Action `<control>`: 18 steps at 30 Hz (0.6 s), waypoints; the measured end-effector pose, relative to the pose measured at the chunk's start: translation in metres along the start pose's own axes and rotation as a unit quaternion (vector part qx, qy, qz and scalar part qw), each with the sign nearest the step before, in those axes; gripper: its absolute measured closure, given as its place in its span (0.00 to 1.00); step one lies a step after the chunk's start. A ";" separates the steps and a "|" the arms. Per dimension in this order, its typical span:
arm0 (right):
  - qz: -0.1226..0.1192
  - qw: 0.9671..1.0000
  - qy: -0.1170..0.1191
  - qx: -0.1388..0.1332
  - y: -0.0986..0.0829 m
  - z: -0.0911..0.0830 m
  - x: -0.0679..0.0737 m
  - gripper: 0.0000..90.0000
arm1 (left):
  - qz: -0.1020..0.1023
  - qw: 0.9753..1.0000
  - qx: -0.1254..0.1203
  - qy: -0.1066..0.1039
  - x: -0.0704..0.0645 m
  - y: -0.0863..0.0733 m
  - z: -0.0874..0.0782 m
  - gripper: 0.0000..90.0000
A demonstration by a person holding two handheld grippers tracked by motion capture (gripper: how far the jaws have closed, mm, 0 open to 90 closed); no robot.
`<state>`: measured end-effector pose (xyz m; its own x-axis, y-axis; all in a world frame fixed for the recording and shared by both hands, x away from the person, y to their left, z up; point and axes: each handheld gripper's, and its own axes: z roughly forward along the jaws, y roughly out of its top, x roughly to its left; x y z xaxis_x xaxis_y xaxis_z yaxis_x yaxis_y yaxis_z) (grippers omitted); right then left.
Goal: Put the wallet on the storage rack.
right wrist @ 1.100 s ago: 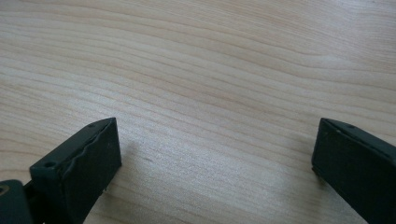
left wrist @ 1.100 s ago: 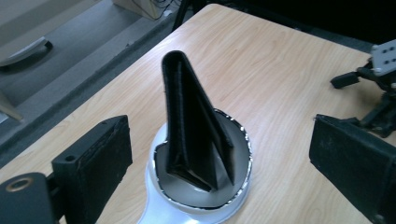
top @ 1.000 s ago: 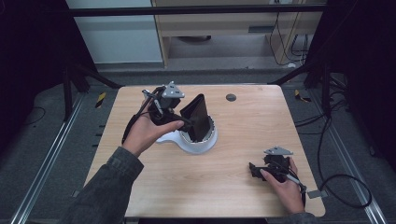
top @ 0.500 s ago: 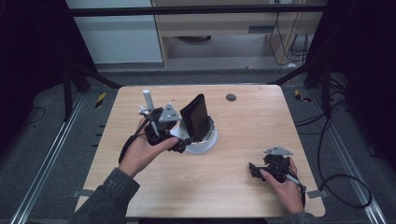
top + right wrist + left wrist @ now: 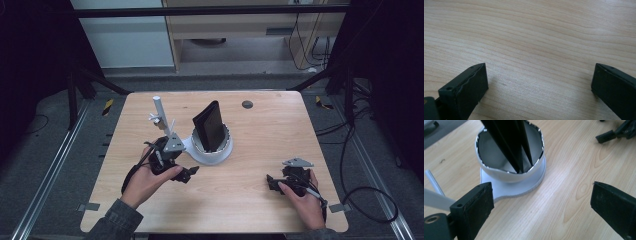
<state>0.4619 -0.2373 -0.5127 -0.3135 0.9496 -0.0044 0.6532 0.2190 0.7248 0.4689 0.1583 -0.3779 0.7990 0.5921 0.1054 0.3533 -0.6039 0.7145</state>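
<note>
Jaws of left gripper (image 5: 541, 205) and right gripper (image 5: 539, 87) wide apart, empty, near white bowl (image 5: 499, 171) with black wallet (image 5: 209, 126).

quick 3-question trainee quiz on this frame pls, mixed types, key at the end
1. True or false: the left gripper has its jaws clamped on the black folded wallet.
2. Where does the wallet stand? A) flat on the wooden table B) upright in the white round bowl-shaped holder C) in the right gripper
3. What lies between the right gripper's jaws?

Key: 1 false, open and apart from it. 2 B. 3 Bare table.
</note>
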 end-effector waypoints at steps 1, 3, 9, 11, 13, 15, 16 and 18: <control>0.000 1.000 0.000 0.000 0.000 0.000 0.000 0.01 | -0.003 1.000 0.001 0.000 0.000 -0.003 0.001 0.05; 0.000 1.000 0.000 0.000 0.000 0.000 0.000 0.01 | -0.006 1.000 0.003 0.000 0.001 -0.008 0.003 0.05; 0.000 1.000 0.000 0.000 0.000 0.000 0.000 0.01 | -0.013 1.000 0.014 -0.003 0.001 -0.022 0.010 0.06; 0.000 1.000 0.000 0.000 0.000 0.000 0.000 0.01 | -0.017 1.000 0.016 -0.003 0.002 -0.028 0.012 0.06; 0.000 1.000 0.000 0.000 0.000 0.000 0.000 0.01 | -0.019 1.000 0.020 -0.001 0.003 -0.034 0.014 0.06; 0.000 1.000 0.000 0.000 0.000 0.000 0.000 0.01 | -0.016 0.999 0.027 0.002 0.003 -0.040 0.016 0.06; 0.000 1.000 0.000 0.000 0.000 0.000 0.000 0.01 | -0.015 0.999 0.032 0.003 0.004 -0.043 0.017 0.07; 0.000 1.000 0.000 0.000 0.000 0.000 0.000 0.01 | -0.020 0.999 0.035 0.001 0.005 -0.051 0.019 0.07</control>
<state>0.4619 -0.2372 -0.5128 -0.3134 0.9496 -0.0044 0.6531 0.2189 0.7249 0.4641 0.1814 -0.4267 0.7823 0.6180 0.0783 0.4186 -0.6147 0.6685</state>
